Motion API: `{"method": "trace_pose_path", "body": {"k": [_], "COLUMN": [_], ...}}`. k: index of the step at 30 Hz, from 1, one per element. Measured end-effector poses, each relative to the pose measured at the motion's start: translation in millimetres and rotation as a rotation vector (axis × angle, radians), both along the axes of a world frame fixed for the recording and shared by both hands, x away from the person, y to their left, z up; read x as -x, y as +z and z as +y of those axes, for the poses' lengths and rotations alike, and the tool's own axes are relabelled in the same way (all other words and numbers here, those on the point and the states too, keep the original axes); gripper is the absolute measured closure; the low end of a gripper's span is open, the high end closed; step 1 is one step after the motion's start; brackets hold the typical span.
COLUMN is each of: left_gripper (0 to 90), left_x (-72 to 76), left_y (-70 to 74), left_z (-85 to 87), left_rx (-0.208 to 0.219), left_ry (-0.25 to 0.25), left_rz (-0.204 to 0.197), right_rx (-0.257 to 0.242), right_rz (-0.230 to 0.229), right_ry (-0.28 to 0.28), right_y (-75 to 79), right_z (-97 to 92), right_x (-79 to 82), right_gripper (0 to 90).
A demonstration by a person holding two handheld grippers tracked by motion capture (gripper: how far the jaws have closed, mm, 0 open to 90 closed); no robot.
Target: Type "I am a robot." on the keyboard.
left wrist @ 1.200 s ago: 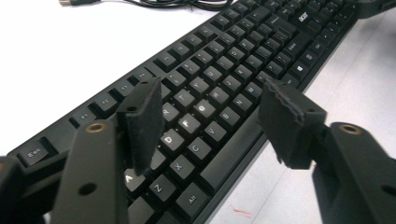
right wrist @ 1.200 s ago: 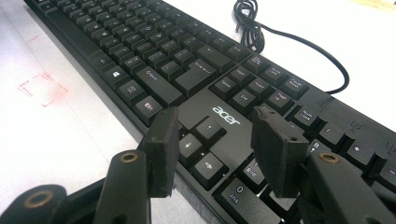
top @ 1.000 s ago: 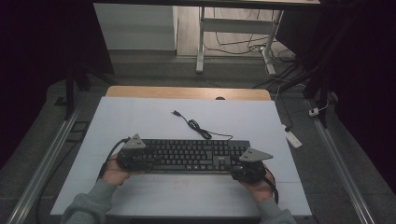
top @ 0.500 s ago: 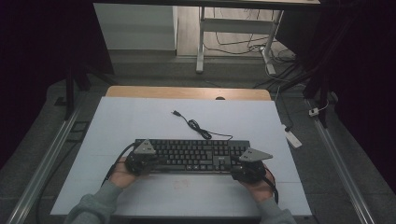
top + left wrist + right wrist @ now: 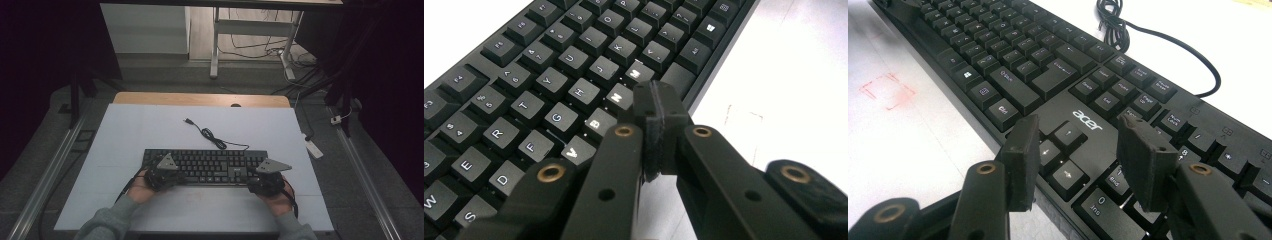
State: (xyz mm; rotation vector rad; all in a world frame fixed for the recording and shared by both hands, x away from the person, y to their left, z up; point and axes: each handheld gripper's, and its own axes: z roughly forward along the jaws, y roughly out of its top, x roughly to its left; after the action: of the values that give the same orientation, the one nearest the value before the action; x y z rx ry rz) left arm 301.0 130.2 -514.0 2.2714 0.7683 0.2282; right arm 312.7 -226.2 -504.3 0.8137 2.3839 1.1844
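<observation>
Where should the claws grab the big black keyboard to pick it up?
Probably by the two short ends of the keyboard, one claw from each side. It lies flat, long and thin, so holding both ends should keep it level. The low front edge could also fit between open jaws. Right now the left claw is shut above the keys and the right claw is open.
</observation>
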Motion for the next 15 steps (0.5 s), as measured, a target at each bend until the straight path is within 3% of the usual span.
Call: {"method": "trace_pose_path", "body": {"k": [15], "left_gripper": [89.1], "left_x": [-1.9], "left_y": [-4.6], "left_z": [-0.8], "left_rx": [-0.026], "left_ry": [-0.001], "left_rz": [0.002], "right_rx": [0.005], "right_rz": [0.004], "right_ry": [-0.004], "right_y": [-0.5], "right_z": [0.3], "right_x": [0.0], "right_gripper": [51.9]}}
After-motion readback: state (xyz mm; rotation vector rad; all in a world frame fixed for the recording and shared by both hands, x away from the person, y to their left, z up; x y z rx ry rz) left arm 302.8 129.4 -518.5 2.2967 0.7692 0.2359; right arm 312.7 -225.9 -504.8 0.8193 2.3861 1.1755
